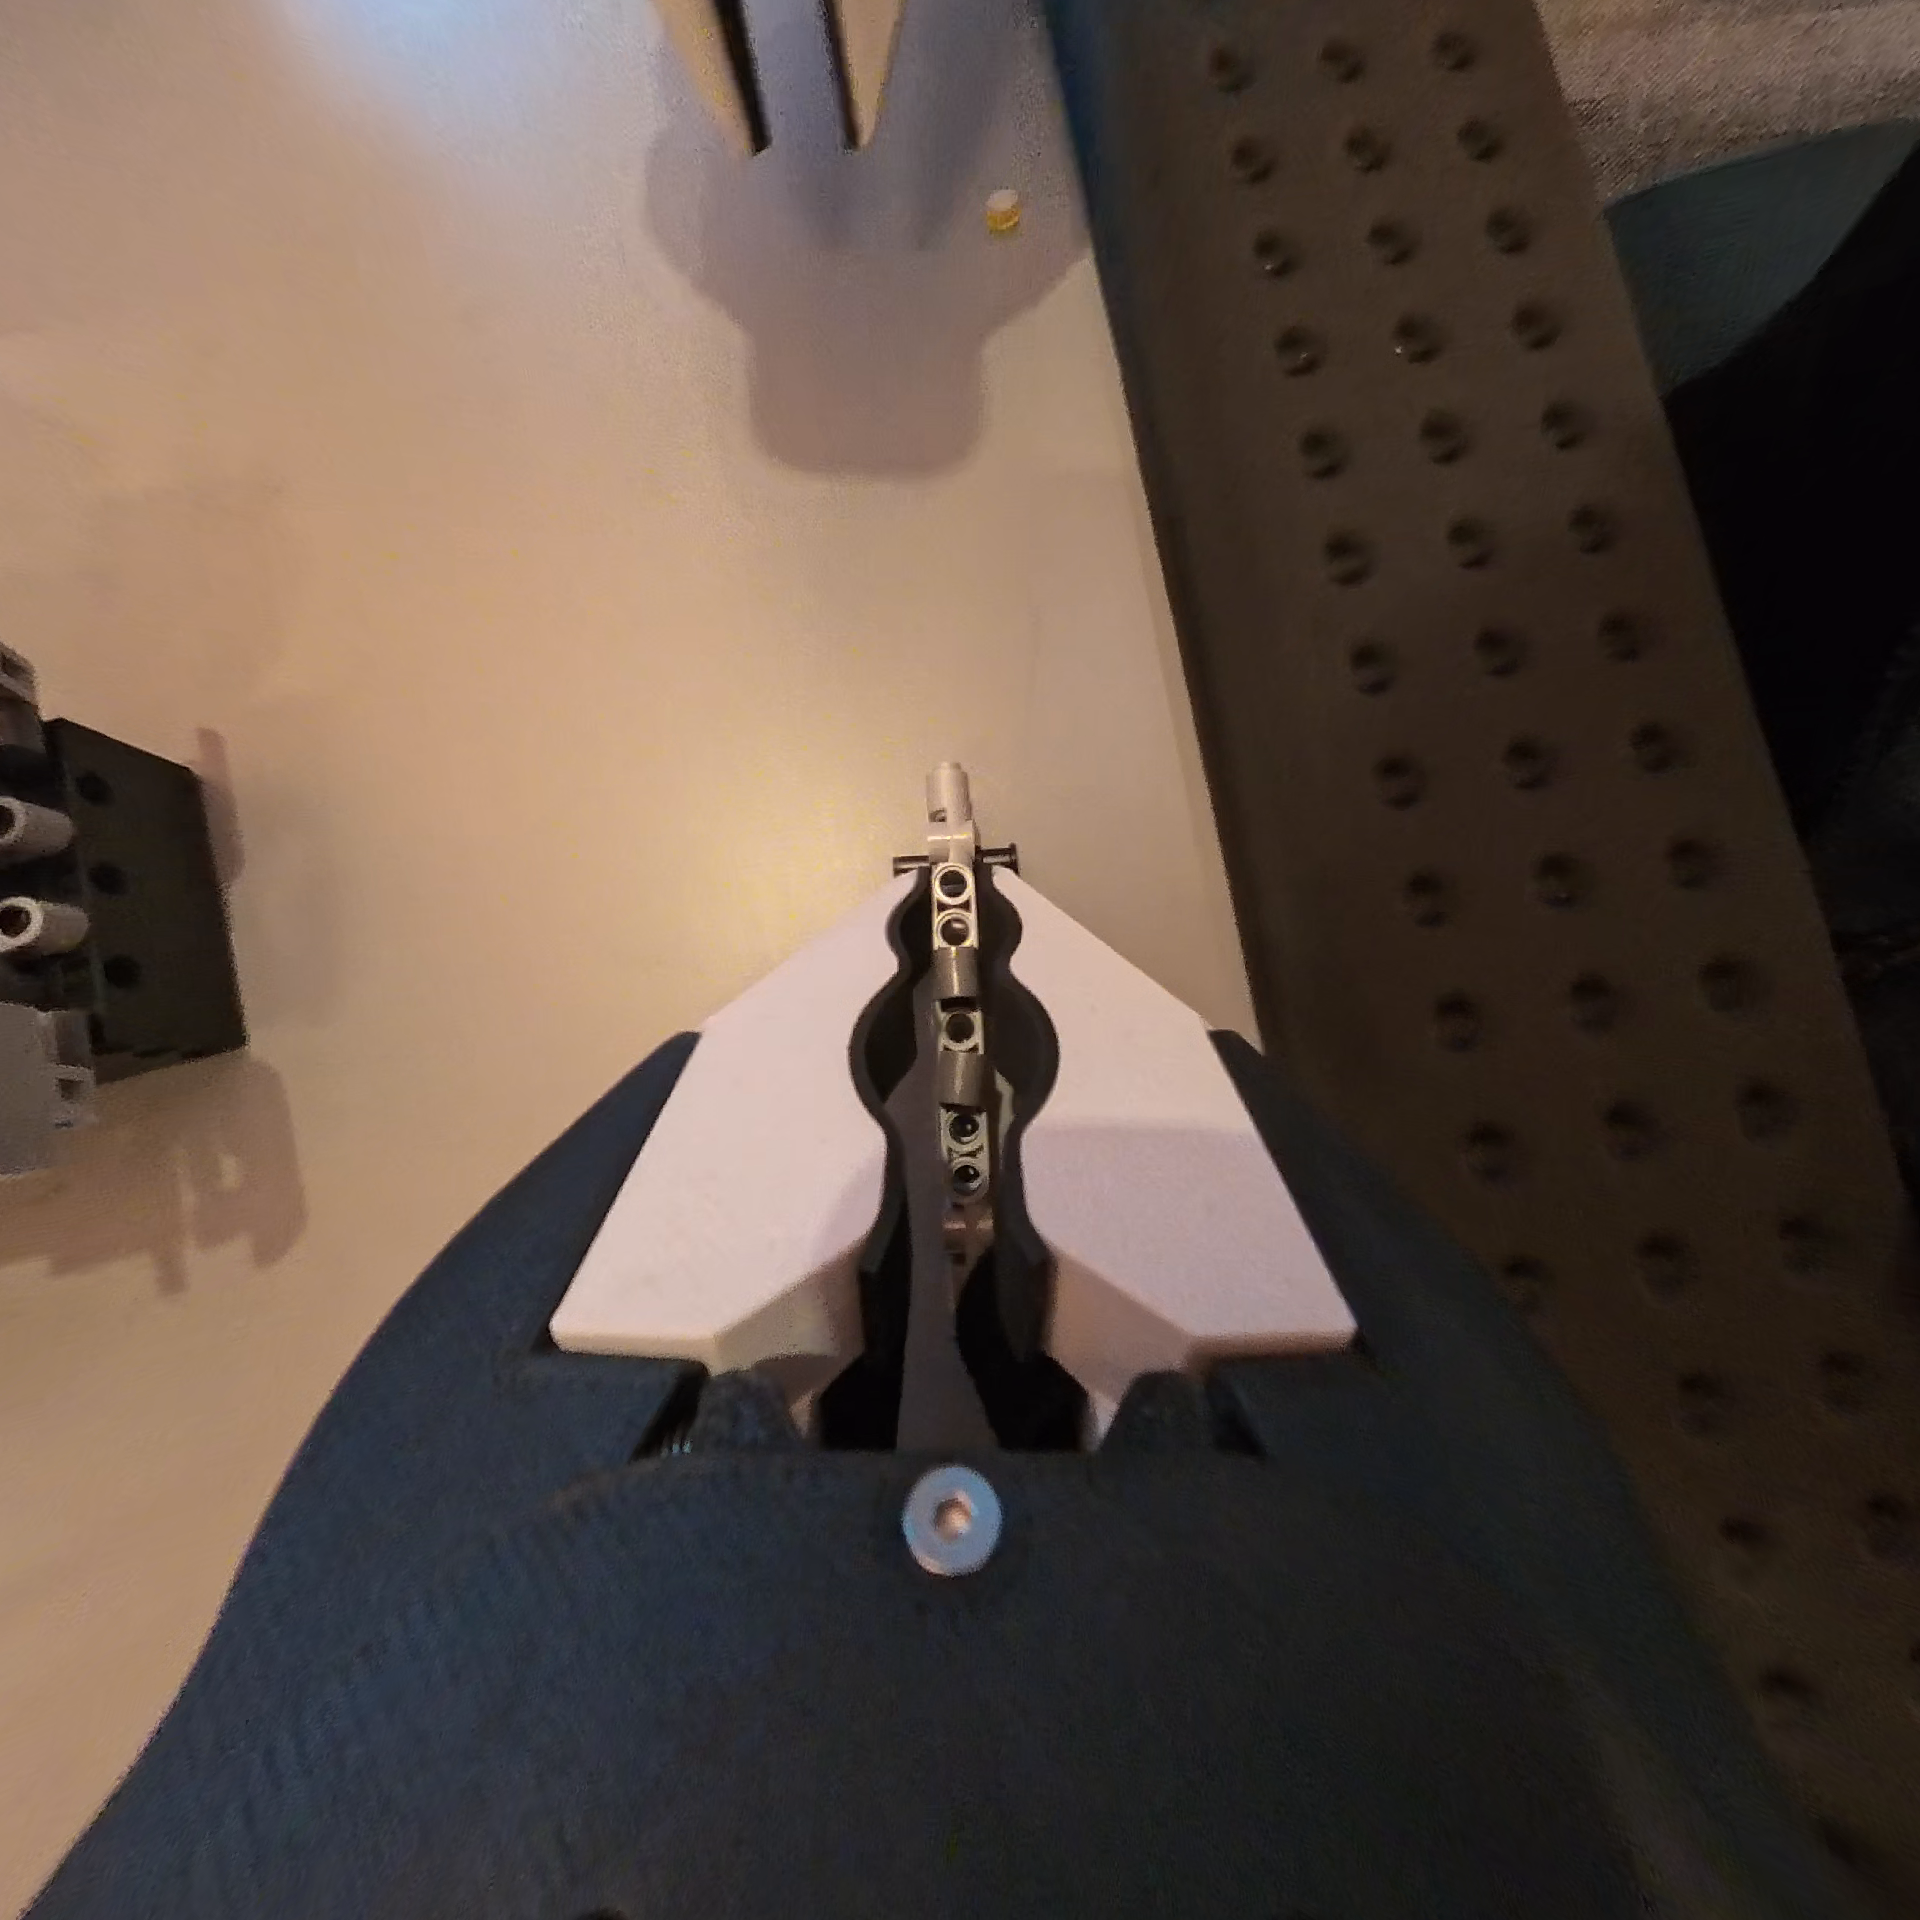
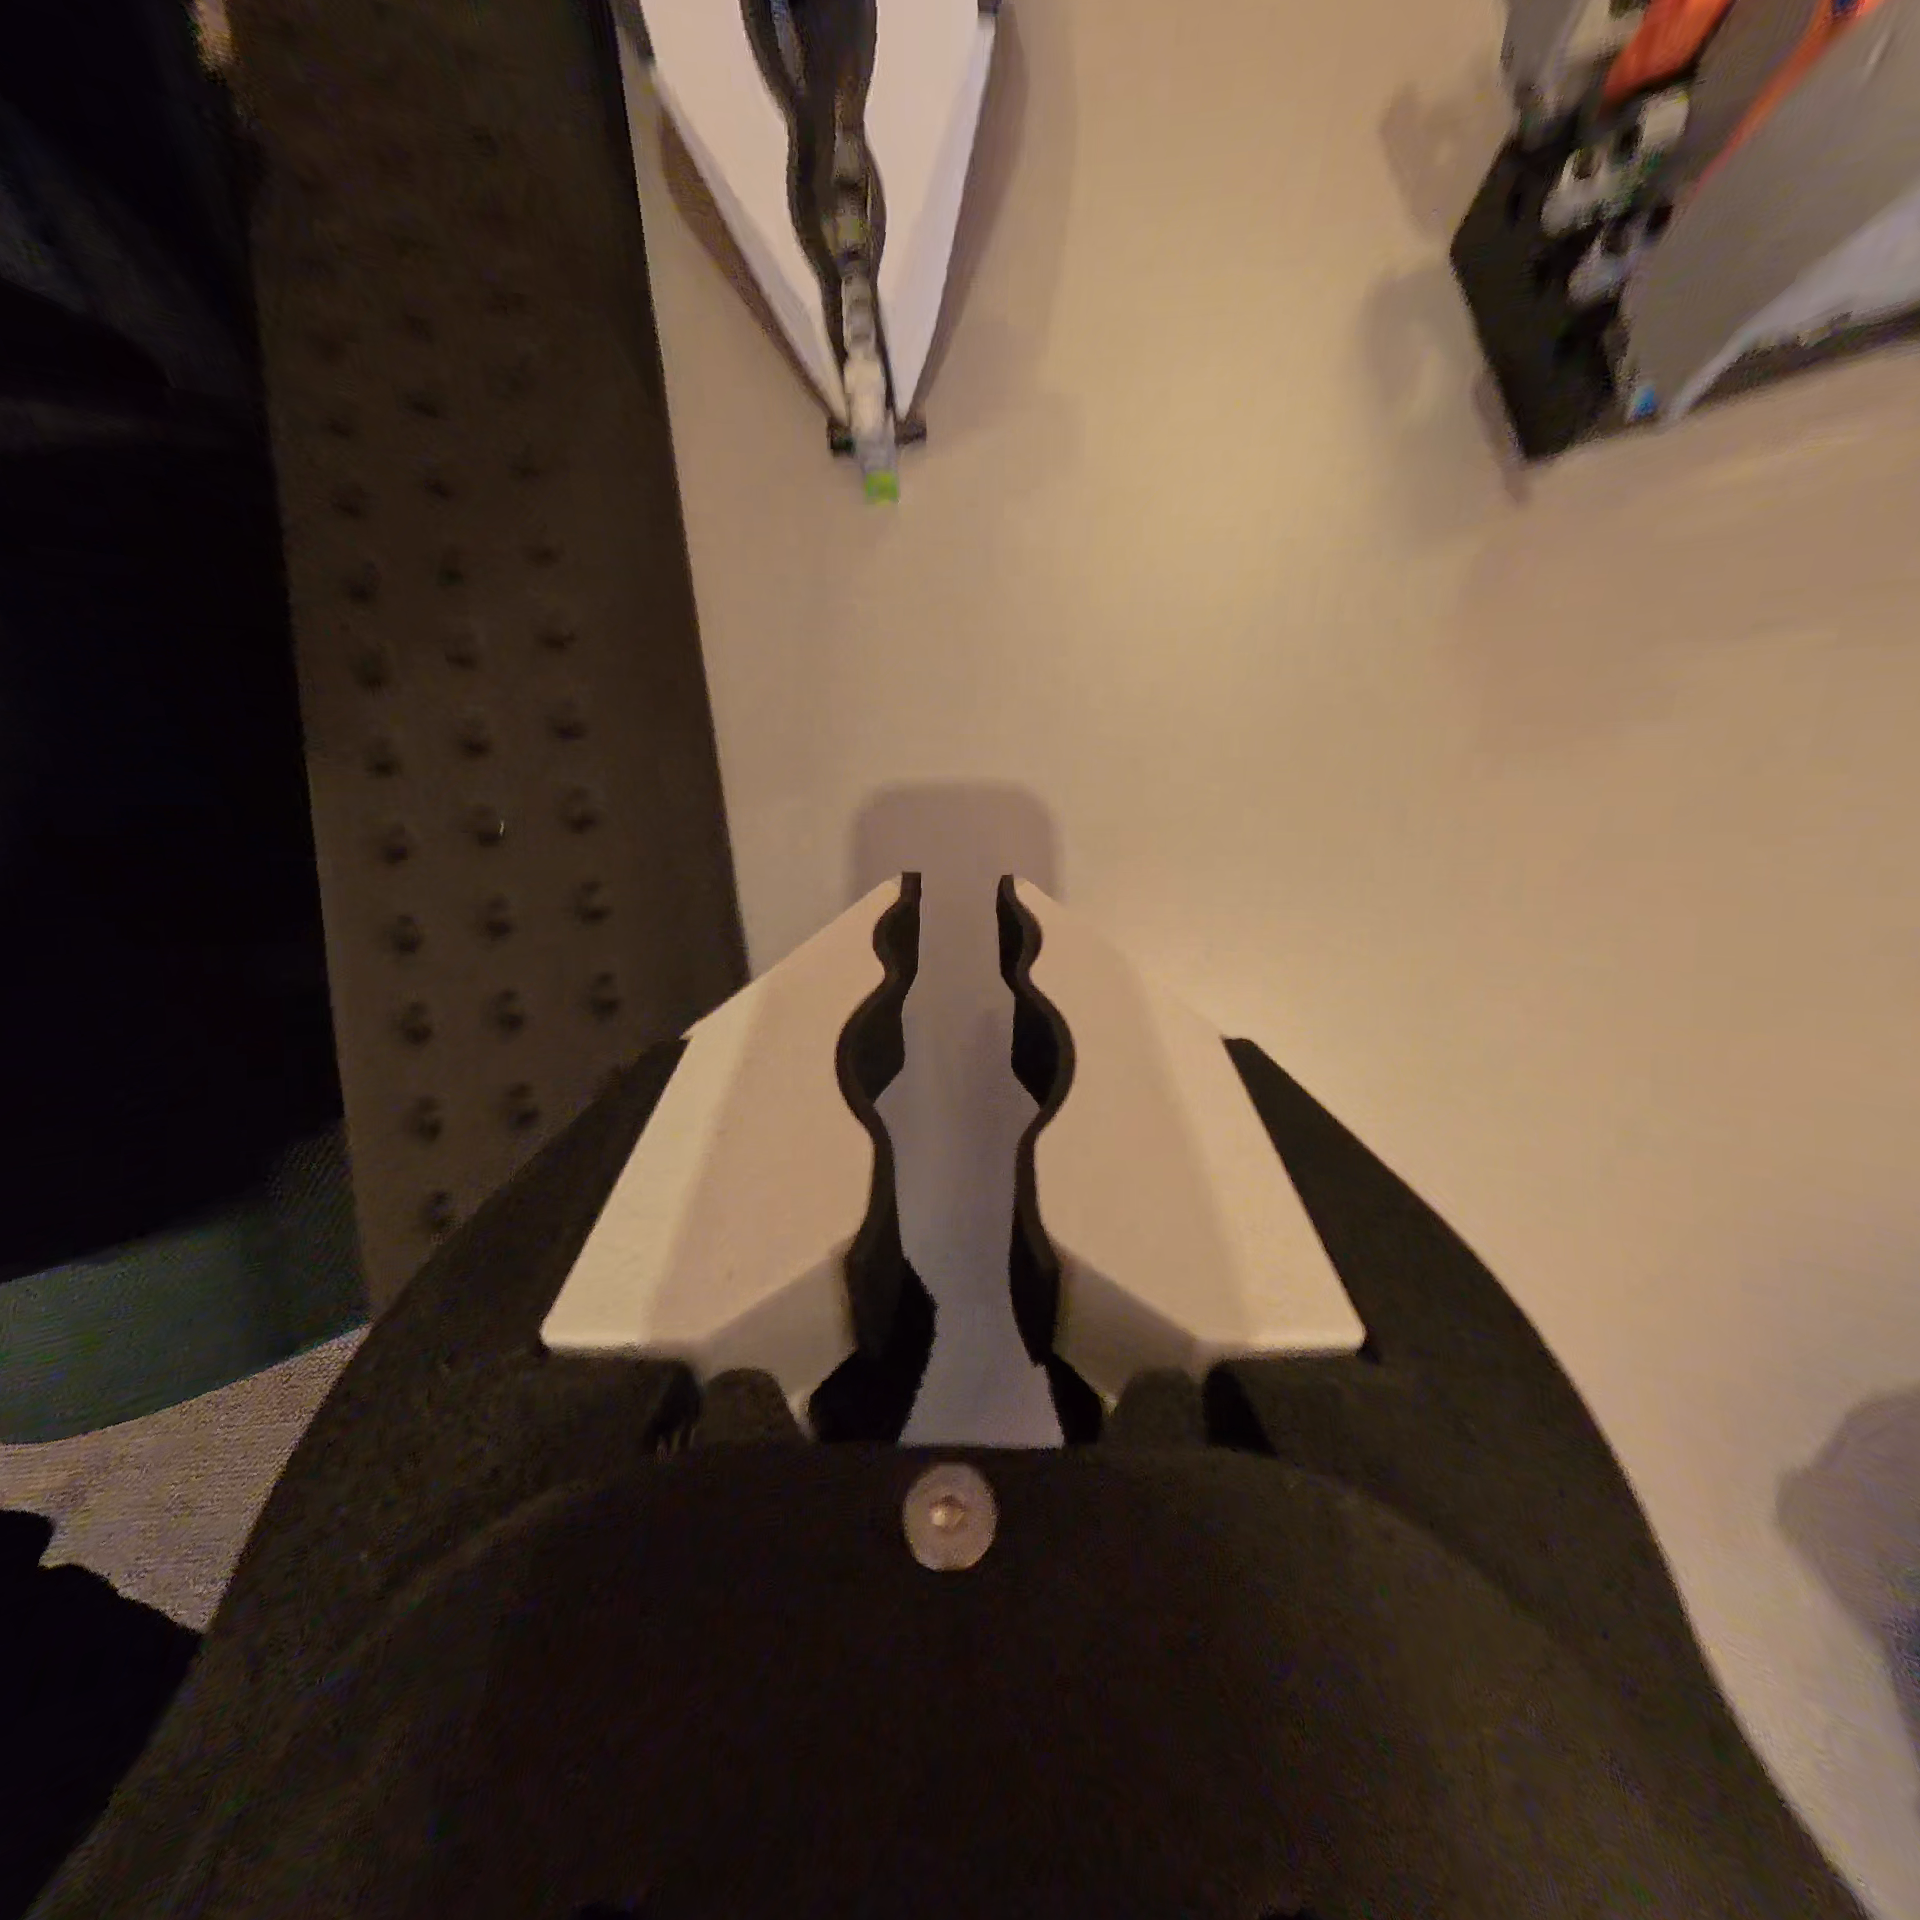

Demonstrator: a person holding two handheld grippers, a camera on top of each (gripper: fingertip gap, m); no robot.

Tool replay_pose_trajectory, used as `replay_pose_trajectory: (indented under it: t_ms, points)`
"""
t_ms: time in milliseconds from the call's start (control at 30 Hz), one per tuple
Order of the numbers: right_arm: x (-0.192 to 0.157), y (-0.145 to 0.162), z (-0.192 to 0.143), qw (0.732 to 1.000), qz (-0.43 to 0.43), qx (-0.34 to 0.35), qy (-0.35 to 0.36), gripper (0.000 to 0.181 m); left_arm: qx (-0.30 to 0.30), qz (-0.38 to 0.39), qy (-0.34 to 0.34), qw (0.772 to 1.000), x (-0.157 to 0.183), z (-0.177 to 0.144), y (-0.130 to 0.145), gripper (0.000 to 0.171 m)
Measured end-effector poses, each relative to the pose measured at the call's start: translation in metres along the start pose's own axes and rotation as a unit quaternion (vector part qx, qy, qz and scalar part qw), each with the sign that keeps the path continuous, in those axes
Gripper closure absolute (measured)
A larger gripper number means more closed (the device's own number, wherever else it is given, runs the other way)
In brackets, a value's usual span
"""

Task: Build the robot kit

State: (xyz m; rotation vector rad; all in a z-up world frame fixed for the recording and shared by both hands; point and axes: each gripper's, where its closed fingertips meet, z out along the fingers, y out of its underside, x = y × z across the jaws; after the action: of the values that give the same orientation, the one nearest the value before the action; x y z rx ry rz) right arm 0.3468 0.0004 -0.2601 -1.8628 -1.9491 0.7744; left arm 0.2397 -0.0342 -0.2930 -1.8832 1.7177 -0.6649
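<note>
1. We hold a grey holed construction beam (image 1: 958, 997) in the left gripper (image 1: 958, 904), near the centre of the left wrist view. The jaws are clamped on it along most of its length, and its tip, with a light grey connector (image 1: 951, 795) and a thin black cross pin (image 1: 956, 858), sticks out past the fingertips above the pale table (image 1: 468, 520).
2. In the right wrist view the same beam shows at the upper centre, held in the left gripper (image 2: 868, 416), with a small green end (image 2: 881, 486) at its tip.
3. Our right gripper (image 2: 958, 883) sits in the lower middle of its own view. Its jaws stand slightly apart with nothing between them, only table surface showing through the gap. Its pale fingers (image 1: 727, 62) also show at the top of the left view.
4. A small yellow and white piece (image 1: 1003, 213) lies on the table at the upper centre of the left view, just beside the right gripper.
5. A dark perforated board (image 1: 1455, 727) runs down the right side of the left view and the left side of the right view.
6. A black block with grey pins (image 1: 114, 883) sits at the left edge of the left view. A dark assembly with orange and grey parts (image 2: 1621, 208) fills the upper right of the right view, too blurred to name further.
7. Risk, as we judge it: the beam is gripped edge-on, so a side knock against the board could twist it in the jaws or pop the protruding pin loose.
</note>
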Motion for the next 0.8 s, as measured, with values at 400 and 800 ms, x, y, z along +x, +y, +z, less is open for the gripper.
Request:
replay_pose_trajectory:
  t_ms: [400, 800]
  points:
    - [-0.034, 0.051, 0.005, 0.999, 0.025, -0.027, 0.028, 0.167, 0.001, 0.002, -0.030, 1.000, -0.003, 0.004, -0.005, 0.152]
    - [-0.025, 0.035, 0.019, 0.999, 0.025, 0.008, 0.035, 0.177, 0.012, -0.003, -0.040, 0.999, -0.005, -0.007, -0.008, 0.144]
